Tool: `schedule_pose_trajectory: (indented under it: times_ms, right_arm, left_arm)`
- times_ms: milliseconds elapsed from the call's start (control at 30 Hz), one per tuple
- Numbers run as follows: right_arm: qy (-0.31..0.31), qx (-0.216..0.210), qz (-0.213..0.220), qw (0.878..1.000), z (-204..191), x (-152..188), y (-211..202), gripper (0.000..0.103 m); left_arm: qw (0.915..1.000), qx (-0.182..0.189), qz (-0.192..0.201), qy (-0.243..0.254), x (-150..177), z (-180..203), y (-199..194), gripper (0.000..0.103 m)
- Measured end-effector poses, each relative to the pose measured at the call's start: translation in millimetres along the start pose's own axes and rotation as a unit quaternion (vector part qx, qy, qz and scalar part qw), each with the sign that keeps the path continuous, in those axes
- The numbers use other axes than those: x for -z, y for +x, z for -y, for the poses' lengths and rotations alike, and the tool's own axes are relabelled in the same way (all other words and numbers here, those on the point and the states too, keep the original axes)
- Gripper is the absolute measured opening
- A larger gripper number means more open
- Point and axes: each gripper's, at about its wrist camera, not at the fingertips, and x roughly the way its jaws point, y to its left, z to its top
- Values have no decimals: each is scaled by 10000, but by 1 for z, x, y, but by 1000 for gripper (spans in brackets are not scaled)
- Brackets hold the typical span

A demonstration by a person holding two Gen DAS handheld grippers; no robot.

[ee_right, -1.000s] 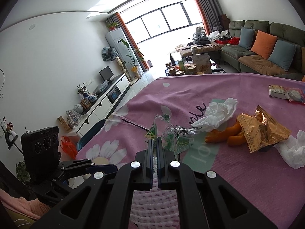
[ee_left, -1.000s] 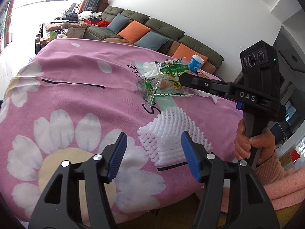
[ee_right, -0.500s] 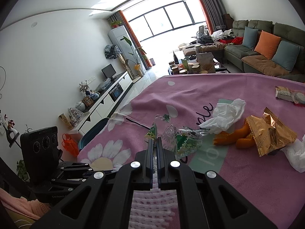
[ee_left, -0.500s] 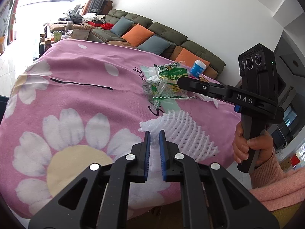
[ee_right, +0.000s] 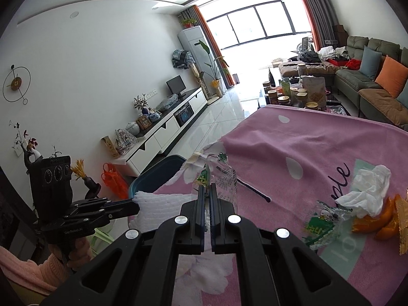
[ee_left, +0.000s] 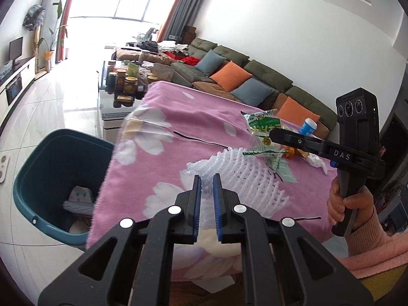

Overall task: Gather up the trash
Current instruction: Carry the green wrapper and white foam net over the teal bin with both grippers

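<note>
My left gripper (ee_left: 206, 179) is shut on a white foam net (ee_left: 242, 176), which hangs just above the pink flowered blanket (ee_left: 178, 127). My right gripper (ee_right: 207, 188) is shut on a clear plastic wrapper with green print (ee_right: 220, 173), held up over the blanket's left edge. From the left wrist, that right gripper (ee_left: 271, 134) shows at the right with the wrapper (ee_left: 264, 130) dangling from its tip. From the right wrist, the left gripper (ee_right: 135, 205) holds the foam net (ee_right: 163, 204) at the left. A teal bin (ee_left: 46, 158) stands on the floor beside the table.
On the blanket lie a crumpled tissue (ee_right: 367, 193), orange peels (ee_right: 382, 225), a green printed wrapper (ee_right: 321, 223) and a gold wrapper (ee_right: 403, 229). A blue cup (ee_left: 309, 126) stands at the far edge. The bin (ee_right: 158, 176) holds some trash. A sofa and a cluttered coffee table lie beyond.
The left jaws closed on the foam net, lifted it and swung left until the bin came into view. The right gripper carried its wrapper left, away from the pile.
</note>
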Motion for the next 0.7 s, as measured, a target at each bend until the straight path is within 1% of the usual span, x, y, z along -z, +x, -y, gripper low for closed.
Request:
schedule_pose_trajectory:
  times_ms: [233, 467, 700]
  right_arm:
    - [-317, -432, -221, 9983, -32, -17, 41, 2]
    - [-586, -647, -430, 9953, -58, -30, 76, 2]
    - [-666, -792, -642, 9926, -72, -38, 108, 2]
  left_arm:
    - [9967, -684, 320, -296, -10, -44, -36, 10]
    - [9892, -1294, 405, -558, -12, -83, -56, 10]
    - [9827, -1601, 434, -827, -13, -117, -66, 10]
